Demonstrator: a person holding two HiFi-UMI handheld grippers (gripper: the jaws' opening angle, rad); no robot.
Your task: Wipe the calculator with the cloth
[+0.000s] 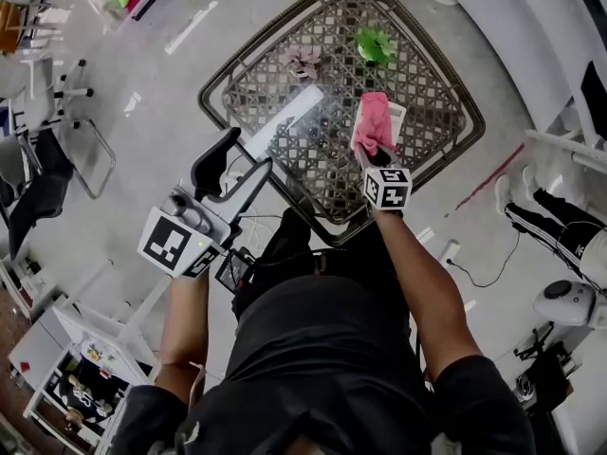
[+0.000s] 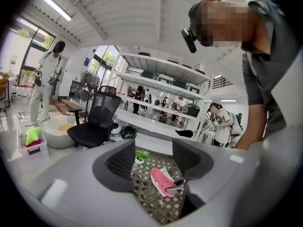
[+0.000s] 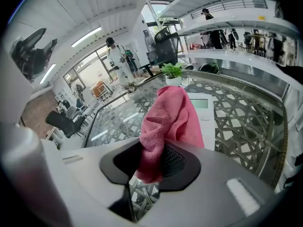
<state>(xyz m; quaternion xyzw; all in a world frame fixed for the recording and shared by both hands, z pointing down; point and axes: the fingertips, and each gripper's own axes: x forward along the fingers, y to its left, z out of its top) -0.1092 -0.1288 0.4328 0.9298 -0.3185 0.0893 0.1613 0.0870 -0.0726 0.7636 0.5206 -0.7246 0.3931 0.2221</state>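
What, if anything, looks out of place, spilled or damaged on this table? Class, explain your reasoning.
Nothing stands out. The pink cloth is pinched in the right claw and lies over the white calculator, as wiping requires. The small potted plant stands upright, and nothing looks spilled on the table.

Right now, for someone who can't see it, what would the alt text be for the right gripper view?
The right gripper has its two dark jaws shut on a pink cloth, which bunches up in front of a white calculator lying on a glass-topped lattice table. A small potted plant stands further back on the table.
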